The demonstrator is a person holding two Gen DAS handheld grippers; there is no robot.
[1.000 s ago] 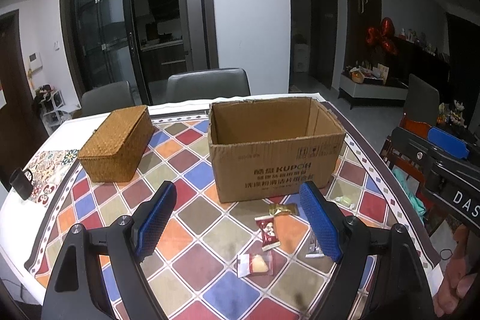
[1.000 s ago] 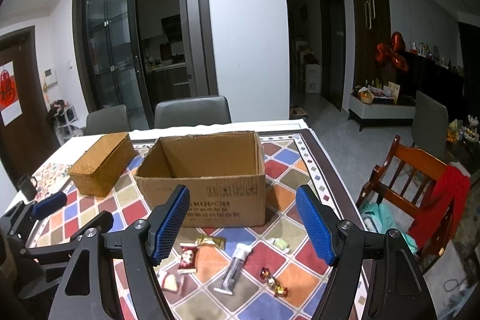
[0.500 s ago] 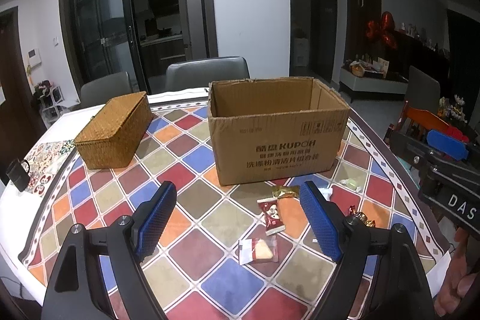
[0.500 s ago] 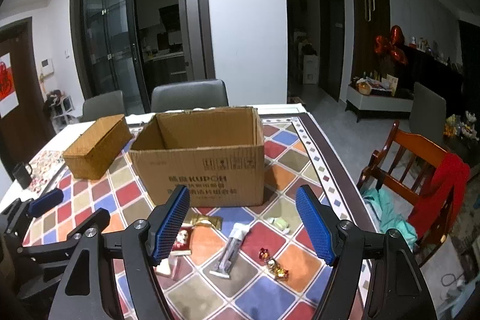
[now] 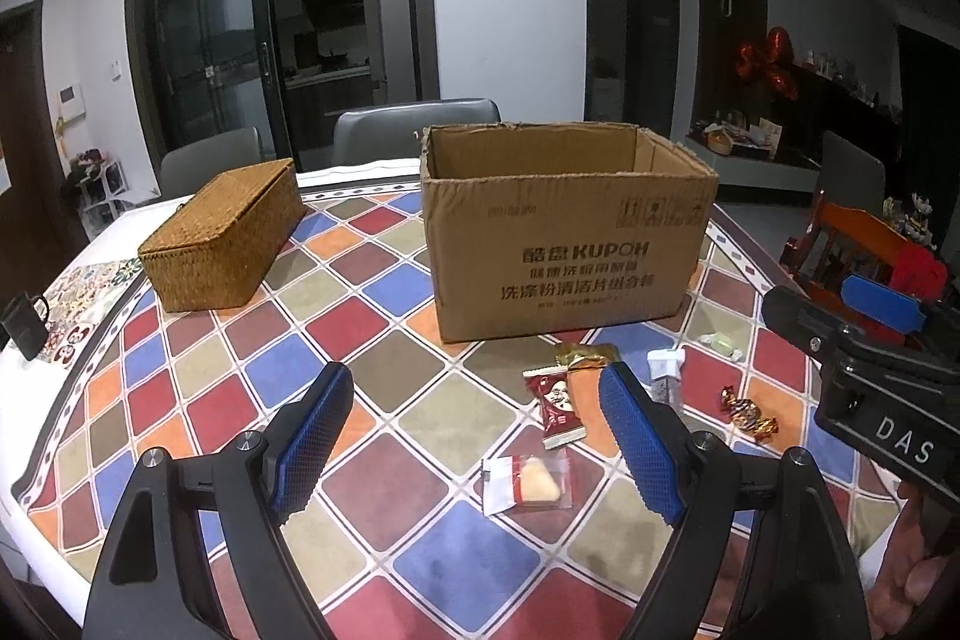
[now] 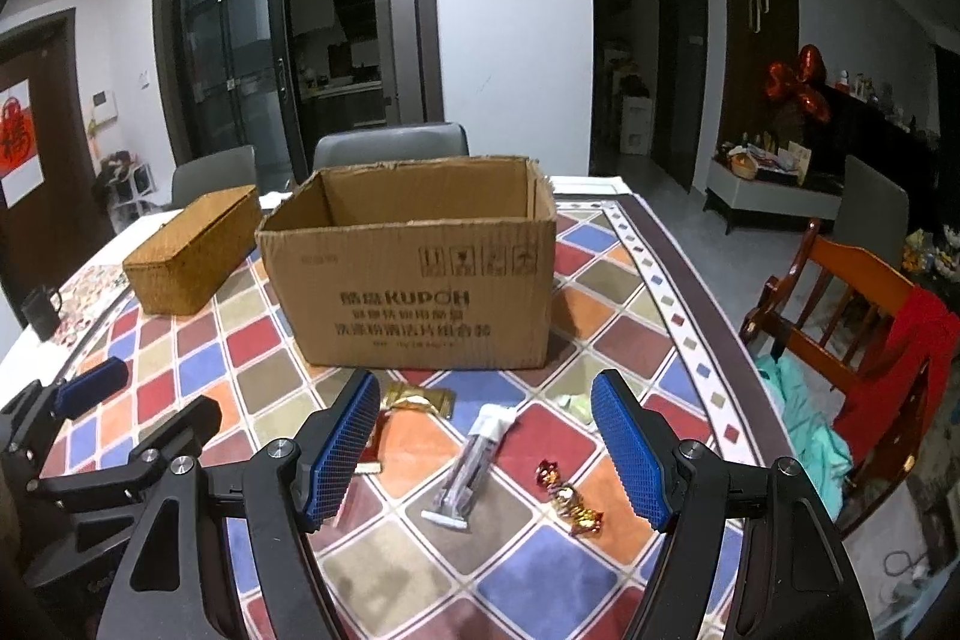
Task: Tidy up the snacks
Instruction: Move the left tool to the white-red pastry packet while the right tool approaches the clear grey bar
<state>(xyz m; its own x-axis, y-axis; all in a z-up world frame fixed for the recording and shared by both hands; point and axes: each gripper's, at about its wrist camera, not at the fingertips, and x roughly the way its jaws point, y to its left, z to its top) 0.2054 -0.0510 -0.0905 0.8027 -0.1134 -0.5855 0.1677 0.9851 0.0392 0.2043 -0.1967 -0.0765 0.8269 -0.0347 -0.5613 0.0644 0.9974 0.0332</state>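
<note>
A home dining rm is being shown: a table w/ chequered cloth is being flanked by grey chairs at upper centre, a kitchen is being glimpsed thru glass sliding doors upper left, a sideboard at right.

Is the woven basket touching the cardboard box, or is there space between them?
Apart. In the left wrist view, a strip of checked tablecloth shows plainly between the woven basket and the cardboard box.

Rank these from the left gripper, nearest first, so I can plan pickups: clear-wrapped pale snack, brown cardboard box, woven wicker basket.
In the left wrist view:
1. Clear-wrapped pale snack, between the fingers.
2. Brown cardboard box, ahead, slightly right.
3. Woven wicker basket, far left.
</note>
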